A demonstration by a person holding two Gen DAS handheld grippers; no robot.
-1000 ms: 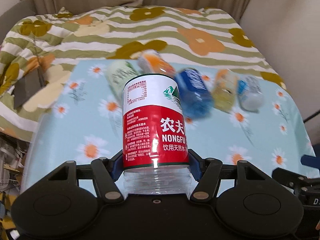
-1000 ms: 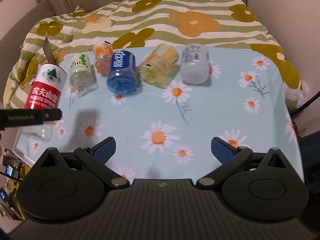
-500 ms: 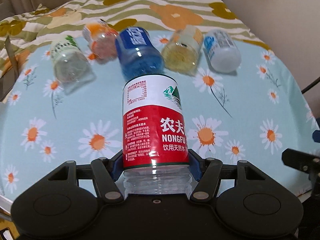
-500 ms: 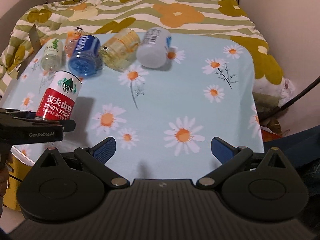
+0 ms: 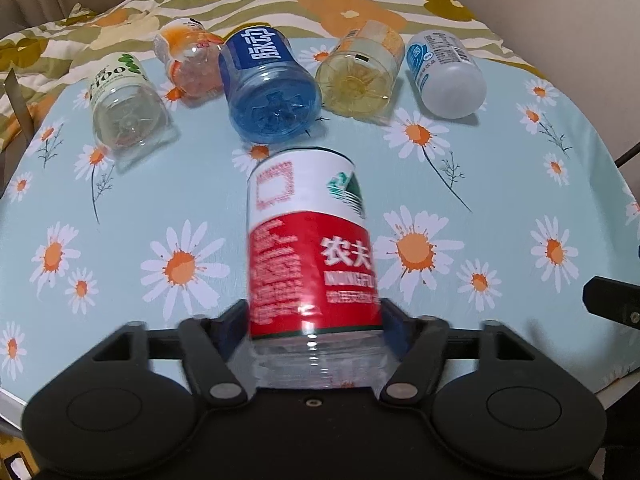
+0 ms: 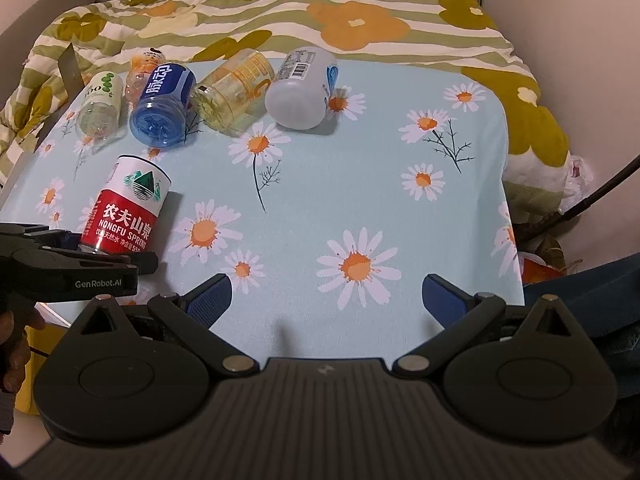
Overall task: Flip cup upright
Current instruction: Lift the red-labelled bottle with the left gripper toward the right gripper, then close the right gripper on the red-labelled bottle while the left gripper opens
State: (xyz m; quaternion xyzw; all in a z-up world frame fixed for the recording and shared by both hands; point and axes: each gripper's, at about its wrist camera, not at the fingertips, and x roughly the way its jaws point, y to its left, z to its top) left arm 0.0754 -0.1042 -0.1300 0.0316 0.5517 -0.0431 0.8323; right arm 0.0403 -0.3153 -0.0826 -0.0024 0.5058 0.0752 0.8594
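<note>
A cut bottle cup with a red and white Nongfu Spring label (image 5: 312,256) stands between the fingers of my left gripper (image 5: 314,324), which is shut on its clear lower part. In the right wrist view the same cup (image 6: 126,210) stands tilted near the table's left front edge, held by the left gripper (image 6: 84,256). My right gripper (image 6: 326,294) is open and empty over the table's front edge. Several other bottle cups lie on their sides at the back.
At the back lie a clear green-label cup (image 5: 124,108), an orange cup (image 5: 188,60), a blue cup (image 5: 268,88), a yellow cup (image 5: 360,76) and a white cup (image 5: 446,74). The daisy-print tabletop (image 6: 360,168) borders a striped floral quilt (image 6: 280,12).
My left gripper has carried the red-label cup forward and down over the table, and the cup now looks blurred and tilted. The right gripper stays open and has shifted a little.
</note>
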